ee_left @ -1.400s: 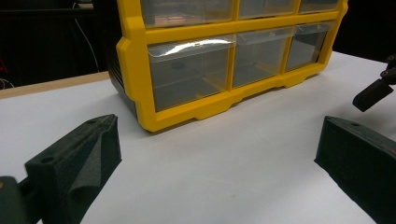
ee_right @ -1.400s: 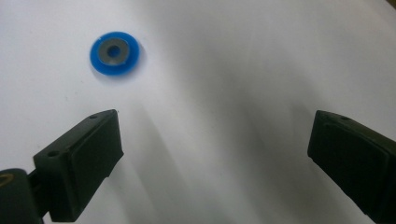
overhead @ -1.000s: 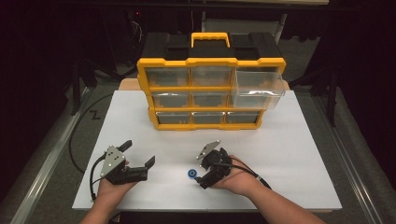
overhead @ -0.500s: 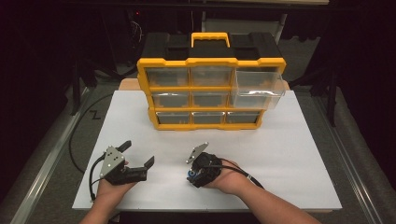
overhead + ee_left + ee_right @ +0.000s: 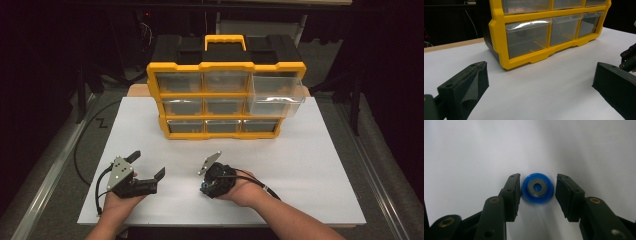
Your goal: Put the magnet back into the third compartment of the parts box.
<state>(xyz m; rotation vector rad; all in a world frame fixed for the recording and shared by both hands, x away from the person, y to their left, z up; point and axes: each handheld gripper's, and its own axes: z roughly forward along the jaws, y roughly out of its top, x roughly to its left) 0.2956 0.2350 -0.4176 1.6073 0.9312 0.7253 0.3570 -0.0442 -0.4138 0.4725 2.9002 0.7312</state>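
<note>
Right gripper [image 5: 537, 192] fingers [image 5: 511, 195] closing around blue disc [image 5: 537, 188], not yet pinching: left pad touching, right pad just apart. Left gripper [image 5: 145, 167] fingers spread, nothing between, well left of disc. Disc flat on white table [image 5: 310, 170]; yellow drawer organizer [image 5: 225, 100] far beyond disc.

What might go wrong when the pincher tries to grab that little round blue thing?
1. The right hand-held gripper has just been closing around the blue round piece. The left pad looks as if it touches first, with a small gap still on the right, so the piece might get pushed sideways.
2. The piece is round and lies flat on the smooth white table, so it might slip out from between the pads.
</note>
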